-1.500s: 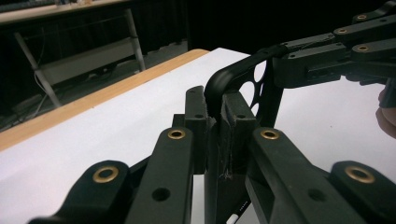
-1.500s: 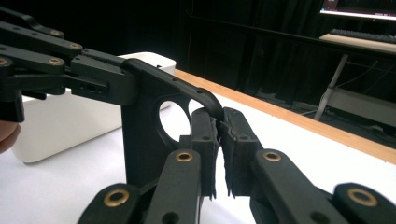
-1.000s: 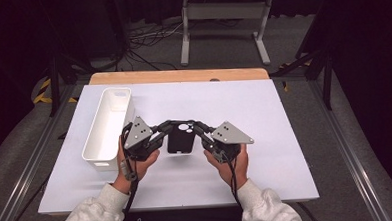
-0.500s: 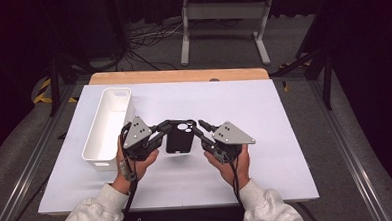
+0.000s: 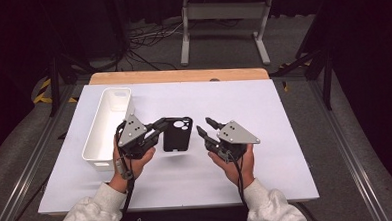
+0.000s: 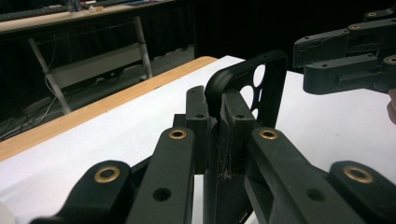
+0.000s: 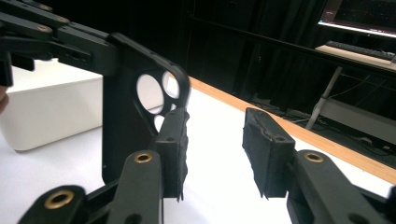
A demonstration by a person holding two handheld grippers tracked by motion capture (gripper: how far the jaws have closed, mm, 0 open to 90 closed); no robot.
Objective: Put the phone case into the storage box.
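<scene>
White bin [image 5: 107, 127] sitting at bench [image 5: 284, 111] left | left gripper [image 5: 157, 131] clamping black phone case [image 5: 178, 135] by its edge, mid-bench, edge pinch showing in left gripper view | right gripper [image 5: 205, 127] hanging with jaws apart, empty, beside case | step judged: one-handed hold; next likely needing lift toward bin

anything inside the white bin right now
In the high view the white bin looks empty: its bare white floor shows along most of its length. Its near end is partly hidden behind the left gripper, which is shut on the black phone case.
</scene>
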